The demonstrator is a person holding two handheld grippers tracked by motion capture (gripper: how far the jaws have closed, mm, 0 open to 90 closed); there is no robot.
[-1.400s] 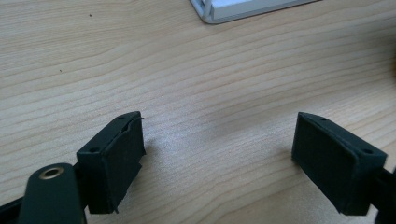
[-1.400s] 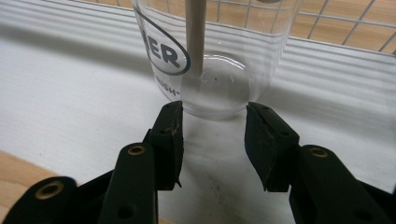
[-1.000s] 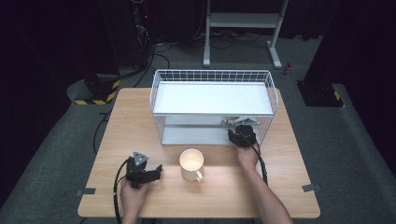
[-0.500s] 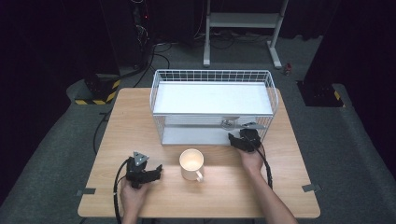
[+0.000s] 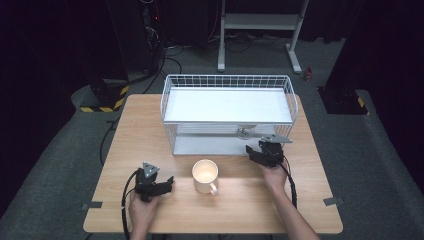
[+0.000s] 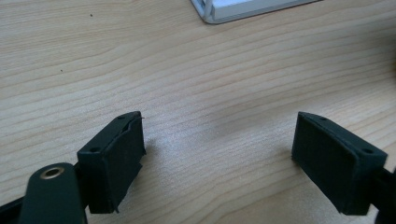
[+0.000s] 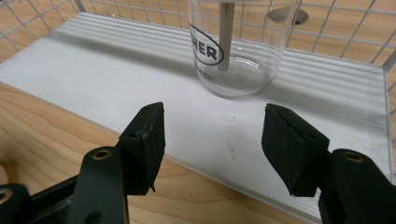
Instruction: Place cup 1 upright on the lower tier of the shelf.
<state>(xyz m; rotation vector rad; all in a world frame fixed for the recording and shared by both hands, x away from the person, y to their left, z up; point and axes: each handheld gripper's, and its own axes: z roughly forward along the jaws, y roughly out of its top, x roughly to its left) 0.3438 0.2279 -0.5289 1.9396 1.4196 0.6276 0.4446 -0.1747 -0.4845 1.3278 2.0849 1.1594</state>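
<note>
2 tongs are at work over the wooden surface (image 5: 140, 125), and the step in hand reads as the release of a clear glass (image 7: 240, 44) onto the lower shelf of the white wire rack (image 5: 227, 82); the glass stands upright on the white shelf board (image 7: 140, 88), just inside the rack's open front, with a pale stick standing in it and part of a printed oval label facing the camera; in the high view the glass (image 5: 244, 132) shows at the right part of that lower shelf. The right tongs (image 7: 212, 140) sit just in front of the shelf edge, their jaws have just been opening, and nothing lies between them now; the glass is apart from both pads, a little beyond them; so the placing looks done and the hand appears to be backing off. The left tongs (image 6: 219, 161) rest low over bare wood near the front left of the surface, jaws spread wide and empty; in the high view they (image 5: 167, 184) lie just left of a cream mug (image 5: 205, 175), which stands upright between the 2 hands. By my judgement the mug is the likely next thing; the next move calls for 1 of the tongs to close on its wall or handle without tipping it, and for the right hand to clear the rack's wire front as it pulls away.
</note>
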